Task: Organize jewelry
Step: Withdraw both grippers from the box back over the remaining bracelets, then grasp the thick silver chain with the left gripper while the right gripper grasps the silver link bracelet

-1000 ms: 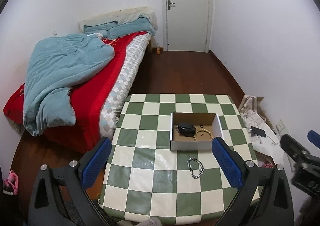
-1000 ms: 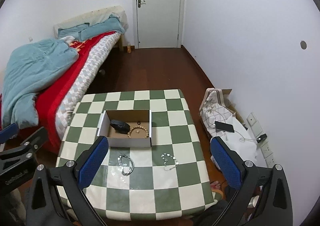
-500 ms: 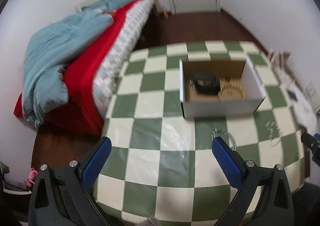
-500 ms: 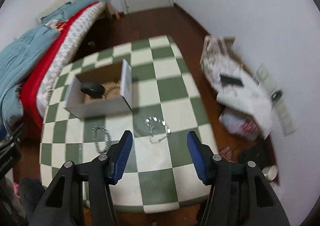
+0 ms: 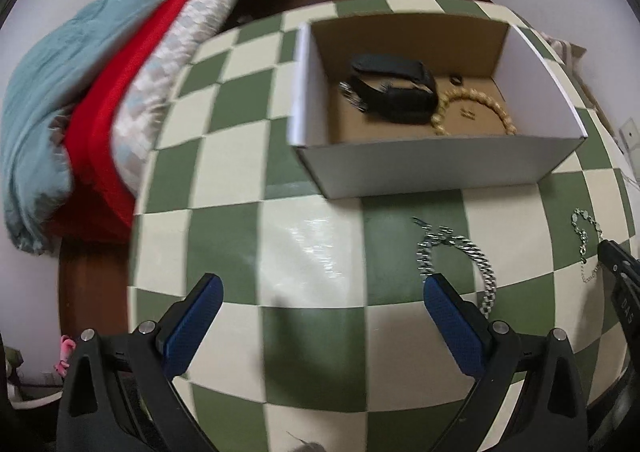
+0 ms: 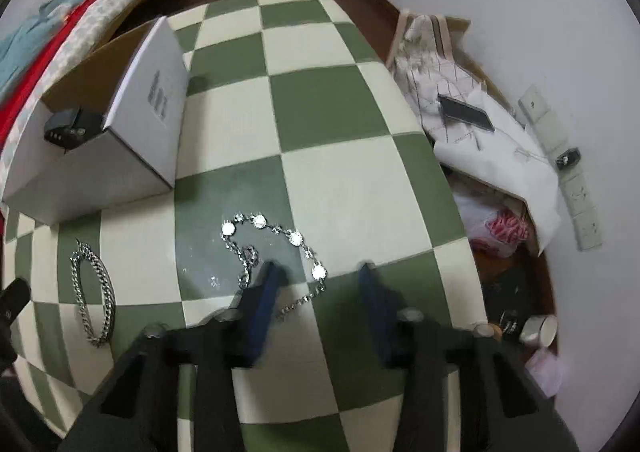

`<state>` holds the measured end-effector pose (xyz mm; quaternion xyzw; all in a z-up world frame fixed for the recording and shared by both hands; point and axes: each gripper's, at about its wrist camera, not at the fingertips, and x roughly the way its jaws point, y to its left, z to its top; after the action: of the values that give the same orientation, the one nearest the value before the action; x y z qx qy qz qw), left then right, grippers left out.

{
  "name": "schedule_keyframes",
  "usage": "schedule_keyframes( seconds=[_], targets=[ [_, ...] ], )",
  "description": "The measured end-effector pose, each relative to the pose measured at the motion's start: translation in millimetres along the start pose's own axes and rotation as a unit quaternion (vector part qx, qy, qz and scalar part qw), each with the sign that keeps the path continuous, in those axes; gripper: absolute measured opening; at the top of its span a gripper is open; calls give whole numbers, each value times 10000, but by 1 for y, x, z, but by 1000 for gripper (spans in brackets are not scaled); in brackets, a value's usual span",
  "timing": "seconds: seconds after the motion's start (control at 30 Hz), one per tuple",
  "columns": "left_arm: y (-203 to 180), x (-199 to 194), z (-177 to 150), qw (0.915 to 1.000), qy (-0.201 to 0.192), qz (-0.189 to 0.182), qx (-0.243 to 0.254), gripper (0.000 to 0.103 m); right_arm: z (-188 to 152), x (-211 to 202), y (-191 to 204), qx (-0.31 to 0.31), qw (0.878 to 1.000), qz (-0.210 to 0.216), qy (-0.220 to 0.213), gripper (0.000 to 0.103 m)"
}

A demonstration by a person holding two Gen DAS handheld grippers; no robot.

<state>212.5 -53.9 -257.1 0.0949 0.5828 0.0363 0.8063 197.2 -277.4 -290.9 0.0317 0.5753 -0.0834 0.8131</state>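
Silver chain (image 6: 276, 252) lies low in the frame, near the box (image 6: 132, 123). Our right gripper (image 6: 316, 272) is closing around it (nothing pinched yet) to lift it in. Our left gripper (image 5: 320, 292) waits wide open, empty.

checkered table (image 5: 312, 260), box (image 5: 436, 167) (open), two bracelets (image 6: 276, 252)

Your left gripper (image 5: 320, 294) hangs wide open over the checked table (image 5: 224, 236). A silver chain (image 5: 460, 256) lies by its right finger. The box (image 5: 436, 155) holds a black watch (image 5: 394, 91), perhaps, and a bead bracelet (image 5: 472, 111).
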Motion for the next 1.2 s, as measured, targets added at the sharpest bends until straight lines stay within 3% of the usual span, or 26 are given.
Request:
schedule_keyframes(
  seconds=[0.03,0.2,0.23,0.37,0.43,0.5,0.83,1.2],
  targets=[
    [-4,4,1,9999,80,-74,34,102,-1,0,2,-44,10000,-56,8,6],
    [-26,22,2,9986,319,-294,295,100,-4,0,-18,256,9996,20,94,5],
    [-30,23,2,9984,303,-320,343,91,-5,0,-23,320,9994,35,110,5],
    [-35,21,-2,9973,120,-623,359,71,-9,-7,-43,648,9976,246,50,5],
    [-34,17,-2,9954,69,-893,333,27,-9,-15,-48,741,9967,340,-36,5],
    [-40,15,-2,9944,72,-952,459,6,-8,-24,-50,794,9958,438,-116,5],
    [-15,-6,-8,9932,-29,-1154,143,5,0,-78,-39,701,9934,721,-560,5],
    [21,-82,7,9869,-786,-1410,-45,5,8,-129,-29,652,9867,1159,-932,5]
  ],
)
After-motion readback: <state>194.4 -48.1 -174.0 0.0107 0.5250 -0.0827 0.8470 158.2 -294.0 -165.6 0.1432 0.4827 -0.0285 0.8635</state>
